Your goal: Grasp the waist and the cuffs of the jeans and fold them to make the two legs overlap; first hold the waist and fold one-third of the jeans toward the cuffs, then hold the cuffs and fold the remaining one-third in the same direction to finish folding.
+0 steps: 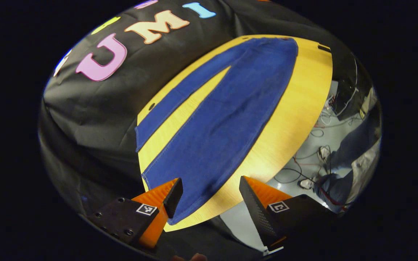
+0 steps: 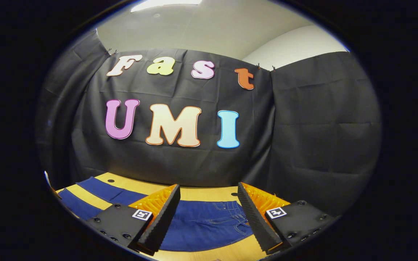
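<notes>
Blue jeans flat lengthwise on table, cuffs nearest left hand-held gripper, both hand-held grippers released

The right gripper has its two fingers wide apart, and nothing is between them. Just past the fingers lie the blue jeans, flat on a yellow wooden table. The waist end with its pockets sits in the gap between the fingers. The two legs stretch away to the left of the gripper, with a strip of table between them.
</notes>
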### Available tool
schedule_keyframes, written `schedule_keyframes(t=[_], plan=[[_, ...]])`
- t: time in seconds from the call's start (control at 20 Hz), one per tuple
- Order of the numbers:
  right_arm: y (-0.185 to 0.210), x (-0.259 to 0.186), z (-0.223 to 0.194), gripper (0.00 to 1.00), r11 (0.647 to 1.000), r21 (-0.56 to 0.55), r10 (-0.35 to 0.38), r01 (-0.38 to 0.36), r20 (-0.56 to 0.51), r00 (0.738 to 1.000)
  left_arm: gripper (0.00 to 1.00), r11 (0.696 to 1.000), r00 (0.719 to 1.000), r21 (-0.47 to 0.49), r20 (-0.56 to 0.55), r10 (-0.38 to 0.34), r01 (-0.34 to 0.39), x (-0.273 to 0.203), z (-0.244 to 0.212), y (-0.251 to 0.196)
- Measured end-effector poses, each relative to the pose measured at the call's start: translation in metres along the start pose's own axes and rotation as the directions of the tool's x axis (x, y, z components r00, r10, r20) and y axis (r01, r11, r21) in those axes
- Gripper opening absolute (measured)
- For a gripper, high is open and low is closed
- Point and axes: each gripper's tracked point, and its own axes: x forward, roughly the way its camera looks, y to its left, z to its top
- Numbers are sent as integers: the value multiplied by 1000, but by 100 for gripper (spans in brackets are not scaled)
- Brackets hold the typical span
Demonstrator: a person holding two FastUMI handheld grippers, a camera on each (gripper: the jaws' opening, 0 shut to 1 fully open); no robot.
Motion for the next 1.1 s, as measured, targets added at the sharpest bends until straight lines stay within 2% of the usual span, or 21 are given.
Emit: schedule_keyframes(t=[0.05, 0.1, 0.15, 0.2, 0.25, 0.4, 0.45, 0.7, 0.8, 1.0, 1.05, 1.1], plan=[[-3, 0, -1, 97, 1000, -7, -6, 6, -1, 1000, 96, 1000, 1000, 24, -23, -3, 3, 4, -8, -1], [-4, 0, 0, 97, 1000, -14, -11, 11, -2, 1000, 89, 999, 999, 41, -42, -3, 5, 5, -12, -2], [-5, -1, -1, 97, 1000, -21, -15, 15, -2, 1000, 100, 999, 1000, 53, -24, -5, 6, 7, -11, -1], [-5, 0, -1, 97, 999, -28, -18, 18, -4, 1000, 89, 998, 999, 52, -34, -16, 18, 9, -12, -1], [-5, -1, -3, 97, 999, -33, -22, 22, -7, 1000, 92, 998, 999, 51, -38, -29, 30, 12, -11, -1], [-5, -2, -5, 97, 999, -41, -30, 29, -12, 999, 90, 996, 999, 74, -34, -42, 44, 21, -3, 9], [-6, -3, -7, 98, 999, -41, -33, 32, -14, 999, 87, 995, 998, 92, -33, -46, 48, 26, 0, 12], [-13, -6, -7, 98, 998, -38, -57, 56, -19, 998, 83, 983, 1000, 184, -23, 3, 1, 52, 16, 33], [-17, -7, -8, 98, 997, -34, -68, 67, -21, 997, 76, 976, 999, 215, -39, -18, 26, 60, 19, 33], [-28, -10, -8, 98, 995, -35, -89, 89, -20, 996, 36, 971, 993, 216, -72, -93, 107, 63, 19, 18], [-30, -9, -10, 98, 995, -37, -89, 88, -23, 996, 14, 972, 992, 205, -77, -104, 118, 63, 15, 16], [-31, -7, -11, 98, 995, -40, -87, 86, -27, 996, 12, 973, 992, 202, -75, -97, 111, 63, 17, 16]])
